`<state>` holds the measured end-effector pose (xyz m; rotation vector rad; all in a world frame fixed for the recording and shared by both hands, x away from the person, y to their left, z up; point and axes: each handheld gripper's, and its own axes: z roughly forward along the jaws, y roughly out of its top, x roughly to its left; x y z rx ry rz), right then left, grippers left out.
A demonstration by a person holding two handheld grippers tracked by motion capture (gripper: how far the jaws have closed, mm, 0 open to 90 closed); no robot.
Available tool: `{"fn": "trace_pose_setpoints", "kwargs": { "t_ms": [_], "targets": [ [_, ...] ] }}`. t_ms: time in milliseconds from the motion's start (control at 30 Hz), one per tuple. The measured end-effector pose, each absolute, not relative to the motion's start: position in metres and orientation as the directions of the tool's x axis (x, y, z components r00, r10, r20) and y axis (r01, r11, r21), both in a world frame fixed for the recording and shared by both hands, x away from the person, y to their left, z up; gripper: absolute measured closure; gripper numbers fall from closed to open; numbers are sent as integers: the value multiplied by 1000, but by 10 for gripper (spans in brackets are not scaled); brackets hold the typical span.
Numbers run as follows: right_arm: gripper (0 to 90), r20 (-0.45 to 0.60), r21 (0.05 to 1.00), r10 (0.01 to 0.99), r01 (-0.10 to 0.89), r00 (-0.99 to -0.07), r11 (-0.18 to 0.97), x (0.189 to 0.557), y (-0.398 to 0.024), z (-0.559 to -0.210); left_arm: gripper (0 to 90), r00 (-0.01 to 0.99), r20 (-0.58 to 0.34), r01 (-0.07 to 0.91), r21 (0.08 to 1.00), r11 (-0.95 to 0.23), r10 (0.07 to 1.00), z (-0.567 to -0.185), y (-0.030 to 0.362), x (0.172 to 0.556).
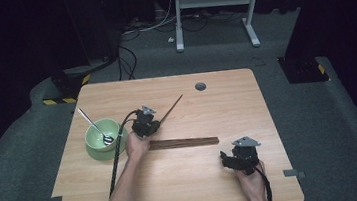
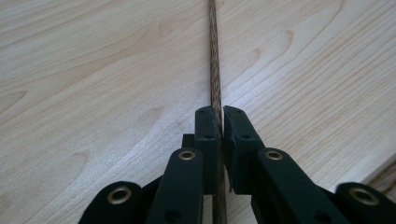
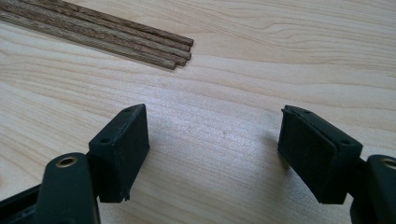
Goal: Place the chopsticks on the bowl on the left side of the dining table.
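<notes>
bare table (image 1: 217, 101) right and far; bowl (image 1: 100, 134) with spoon (image 1: 91, 122) left — chopstick bundle (image 1: 186, 142) mid-table

**Wood on wood, matt black on both**

My left gripper (image 2: 220, 122) shows matt black plastic jaws, faintly grainy, with dull brass-coloured rivets; between them sits a single chopstick (image 2: 215, 70), dark brown wood with a fine streaked grain, unpolished. Under it the table (image 2: 93, 93) is pale wood-look board, smooth with a soft satin sheen and flowing grain lines. My right gripper (image 3: 215, 154) has the same matt black pads, edges slightly worn. The bundle of chopsticks (image 3: 107, 35) looks coarse-grained and dry. The bowl (image 1: 100, 134) is glossy pale green, ceramic-looking; the spoon (image 1: 94, 125) is shiny metal.
</notes>
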<state>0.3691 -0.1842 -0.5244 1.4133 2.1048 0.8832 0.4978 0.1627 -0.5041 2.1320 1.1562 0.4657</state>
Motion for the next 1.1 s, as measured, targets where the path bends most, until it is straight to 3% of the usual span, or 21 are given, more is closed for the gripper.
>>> {"fn": "trace_pose_setpoints", "kwargs": {
  "t_ms": [1100],
  "targets": [
    [234, -16, 721, 928, 638, -372, 269, 370, -183, -524, 844, 579, -2, 550, 740, -388, 816, -480, 167, 479]
  ]
}}
